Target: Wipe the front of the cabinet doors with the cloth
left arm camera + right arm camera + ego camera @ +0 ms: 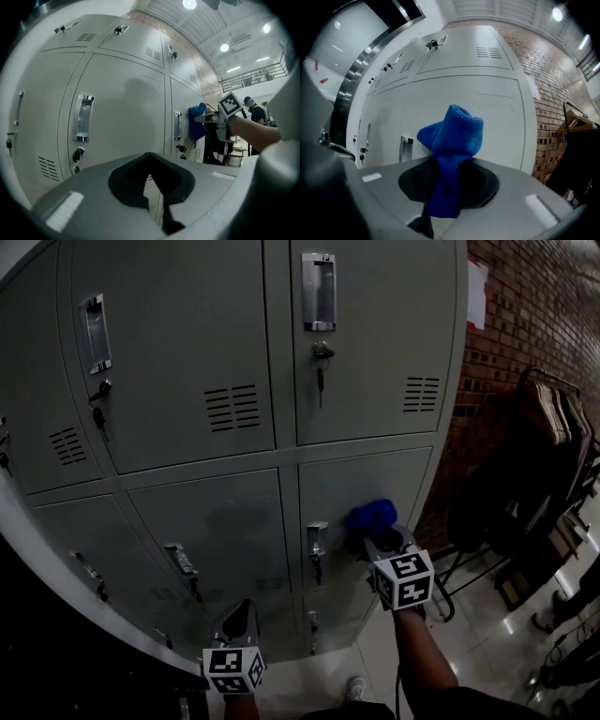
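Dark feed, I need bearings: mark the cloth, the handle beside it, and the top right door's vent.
cloth (pixel 452 136), right gripper view, on its bunched top.
handle (pixel 317 538), head view, on its metal plate.
vent (pixel 421 394), head view, on its middle slats.

I could read no words or numbers anywhere. My left cube (pixel 232 669) and right cube (pixel 404 579) bore only black-and-white square patterns. The white sheet (pixel 476 294) on the brick wall (pixel 539 334), above and right of my right gripper (pixel 375 531), was illegible.
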{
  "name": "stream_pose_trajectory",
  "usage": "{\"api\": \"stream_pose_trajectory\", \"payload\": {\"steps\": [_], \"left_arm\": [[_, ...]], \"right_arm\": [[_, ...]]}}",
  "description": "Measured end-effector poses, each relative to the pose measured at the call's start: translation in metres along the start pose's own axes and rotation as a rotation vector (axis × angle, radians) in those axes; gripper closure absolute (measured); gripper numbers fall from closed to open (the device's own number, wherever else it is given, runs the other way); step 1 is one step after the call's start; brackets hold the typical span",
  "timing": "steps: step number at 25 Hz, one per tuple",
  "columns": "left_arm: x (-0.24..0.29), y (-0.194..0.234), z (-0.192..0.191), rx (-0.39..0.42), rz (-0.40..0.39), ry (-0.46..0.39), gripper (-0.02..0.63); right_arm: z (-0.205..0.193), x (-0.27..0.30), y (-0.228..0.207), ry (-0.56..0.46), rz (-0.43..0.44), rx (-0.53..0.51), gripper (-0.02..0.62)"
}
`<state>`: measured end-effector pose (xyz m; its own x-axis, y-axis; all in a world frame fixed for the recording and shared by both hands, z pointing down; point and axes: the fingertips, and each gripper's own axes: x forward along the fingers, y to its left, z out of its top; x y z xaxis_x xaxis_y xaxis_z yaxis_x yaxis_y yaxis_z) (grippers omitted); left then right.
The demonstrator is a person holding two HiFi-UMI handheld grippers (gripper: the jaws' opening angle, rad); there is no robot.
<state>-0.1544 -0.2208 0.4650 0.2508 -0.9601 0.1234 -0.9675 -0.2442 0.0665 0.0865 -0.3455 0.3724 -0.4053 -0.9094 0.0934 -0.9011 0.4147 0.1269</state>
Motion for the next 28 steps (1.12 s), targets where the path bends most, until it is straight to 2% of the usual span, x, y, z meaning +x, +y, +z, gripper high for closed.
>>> {"api": "stream_pose_trajectory", "payload": {"steps": [10,16,20,28], "left_arm": [[-0.005,0.004,-0.003,-0.008,0.005,0.003,0.591],[-0.007,0.006,-0.003,-0.006,0.016,0.007,0.591],[-0.006,0.007,-0.001,-0.003,0.021,0.005,0.592],[0.002,-0.001,-0.003,-0.001,0.010,0.014,0.592]], "right_arm": [[0.016,0.017,0.082,-0.029,0.160,-0.003,0.488],[0.020,0.012,0.084,-0.063,0.199,0.015,0.488],[0.014,-0.006,0.055,-0.072,0.129,-0.021,0.486],[-0.045,-0.041,-0.069,0.051,-0.140,-0.007,0.485]]}}
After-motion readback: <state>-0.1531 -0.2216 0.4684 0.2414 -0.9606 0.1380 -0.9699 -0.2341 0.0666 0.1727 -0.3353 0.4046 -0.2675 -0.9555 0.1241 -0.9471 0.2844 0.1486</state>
